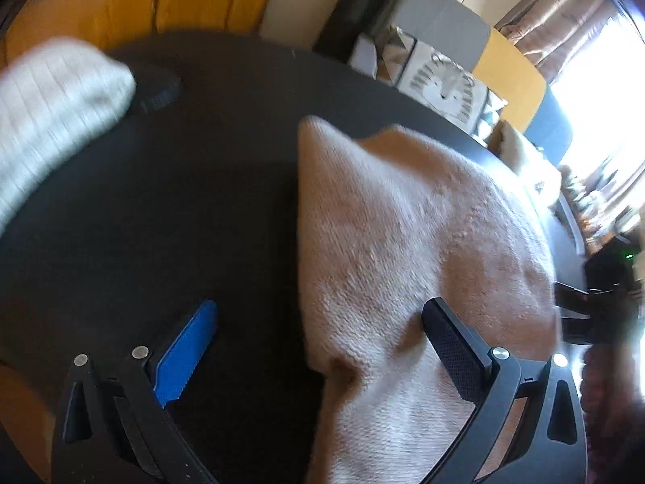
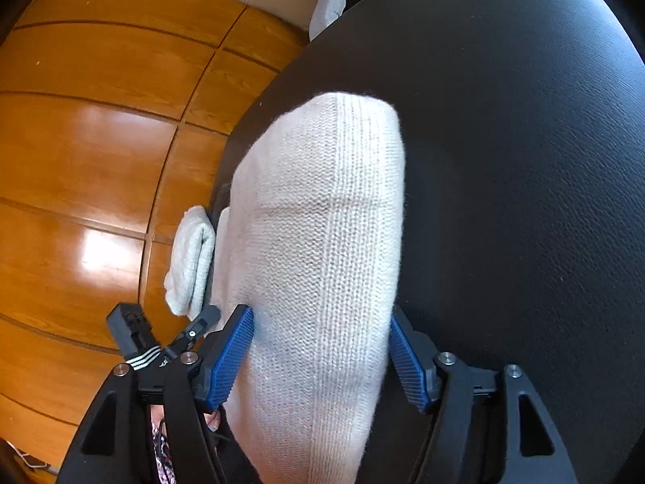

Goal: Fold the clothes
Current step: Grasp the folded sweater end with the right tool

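In the left wrist view a beige knit garment (image 1: pixel 403 242) lies on the black table (image 1: pixel 181 201), filling the right half. My left gripper (image 1: pixel 320 310) is open and wide, its blue pad (image 1: pixel 185 355) over bare table and its black finger (image 1: pixel 455 347) above the knit, so the garment's left edge runs between them. A blurred white ribbed knit (image 1: pixel 52 113) sits at the upper left. In the right wrist view a white knit garment (image 2: pixel 322 242) lies along the table's (image 2: pixel 524 161) left edge. My right gripper (image 2: pixel 320 312) is open, a blue pad (image 2: pixel 234 359) on each side of it.
Part of the white knit, a rolled fold (image 2: pixel 189 258), hangs over the table's rim above the wooden floor (image 2: pixel 80 161). Beyond the table's far edge stand a lion-print cushion (image 1: pixel 447 88), a grey seat and bright curtains (image 1: pixel 584 20). A black object (image 2: pixel 129 330) sits below the rim.
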